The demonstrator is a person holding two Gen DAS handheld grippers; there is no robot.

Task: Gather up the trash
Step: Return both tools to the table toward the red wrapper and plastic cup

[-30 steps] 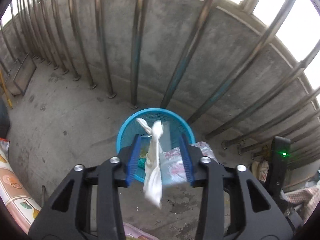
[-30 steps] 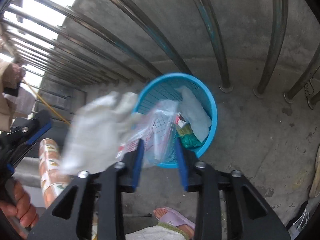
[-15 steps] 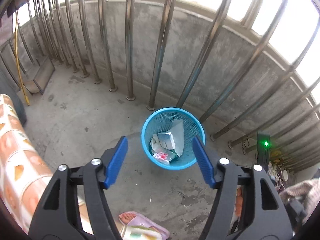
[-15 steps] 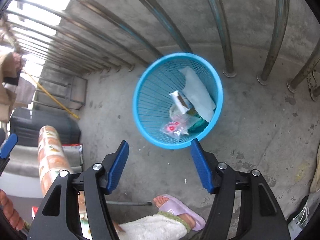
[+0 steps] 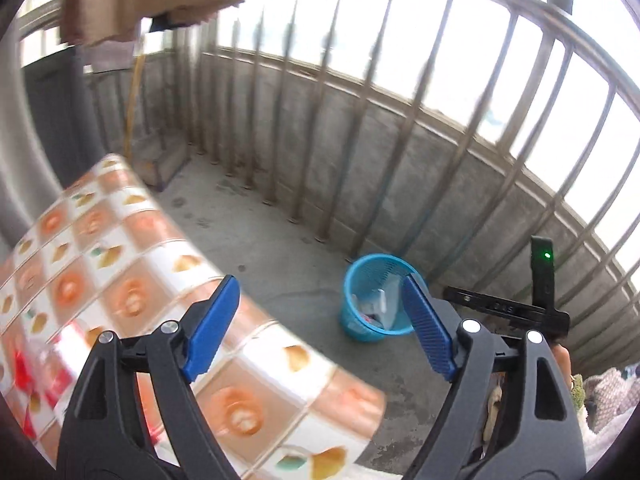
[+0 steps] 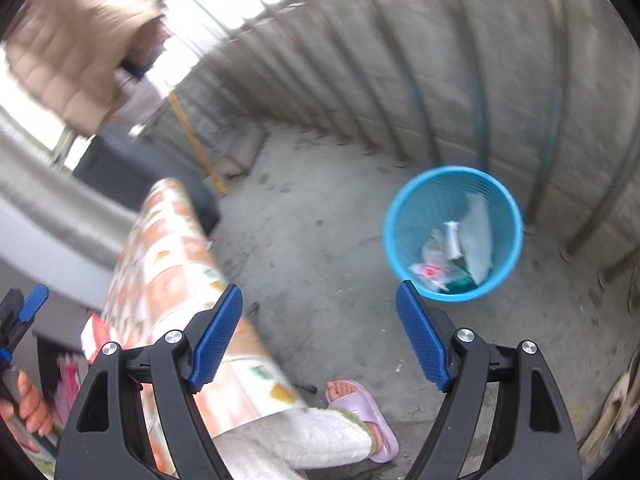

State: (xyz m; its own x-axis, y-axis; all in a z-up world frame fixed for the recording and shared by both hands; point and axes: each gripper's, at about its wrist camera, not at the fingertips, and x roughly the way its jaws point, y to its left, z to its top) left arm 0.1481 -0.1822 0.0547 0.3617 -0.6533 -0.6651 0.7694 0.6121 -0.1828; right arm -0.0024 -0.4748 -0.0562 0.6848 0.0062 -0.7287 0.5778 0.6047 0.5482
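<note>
Bin: a round blue plastic mesh wastebasket [image 6: 454, 200] is standing upright on the grey concrete floor, close to the railing wall.
Contents: crumpled trash [image 6: 456, 254] is lying at its bottom — a white sheet leaning against the inner wall, a clear wrapper with red print, something green beneath.
Other view: the same wastebasket [image 5: 370, 276] is showing white scraps inside.

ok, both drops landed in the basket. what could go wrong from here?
1. Both views are motion-blurred; a fast approach to the red wrappers on the patterned tabletop could misplace the grasp.
2. The left gripper and right gripper have just been opening and hold nothing, with the right one close beside the left in its view; heading for the same table, they might collide.
3. The foot in a purple slipper stands near the blue basket and could tip it.
</note>
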